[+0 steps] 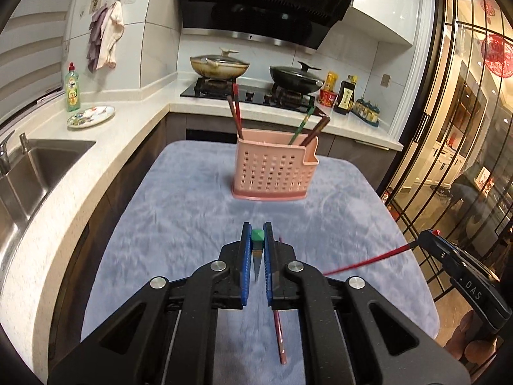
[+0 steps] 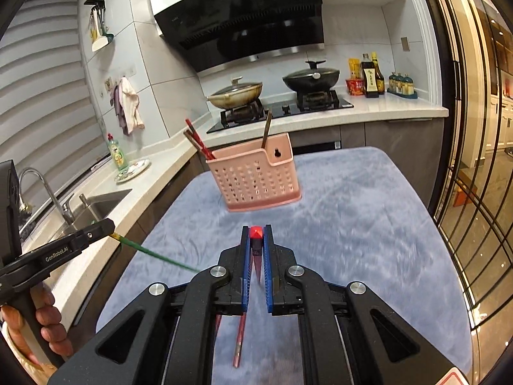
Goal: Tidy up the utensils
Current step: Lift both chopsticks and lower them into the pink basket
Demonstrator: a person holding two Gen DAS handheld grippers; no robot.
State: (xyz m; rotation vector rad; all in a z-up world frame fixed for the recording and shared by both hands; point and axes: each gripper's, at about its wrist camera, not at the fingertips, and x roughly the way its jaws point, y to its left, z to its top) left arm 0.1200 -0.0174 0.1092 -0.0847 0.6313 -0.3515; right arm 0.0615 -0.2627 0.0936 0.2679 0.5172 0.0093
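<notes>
— Both claws are loaded: the left gripper point(image 1: 257, 240) is clamped on a green chopstick point(image 1: 257, 249), and the right gripper point(image 2: 256, 240) is pinched on a red chopstick point(image 2: 256, 247).

— How much is already sorted?

— The pink holder point(image 1: 272, 173) stands upright on the blue cloth point(image 1: 179, 224), ahead of both grippers. Several chopsticks already lean in it, some at its left end, some at its right.

— And what's left?

— The two held sticks are well short of the holder, so I judge they go in next. One more reddish chopstick point(image 1: 279, 337) lies loose on the cloth below the grippers. Roughly past halfway, I'd say.
</notes>
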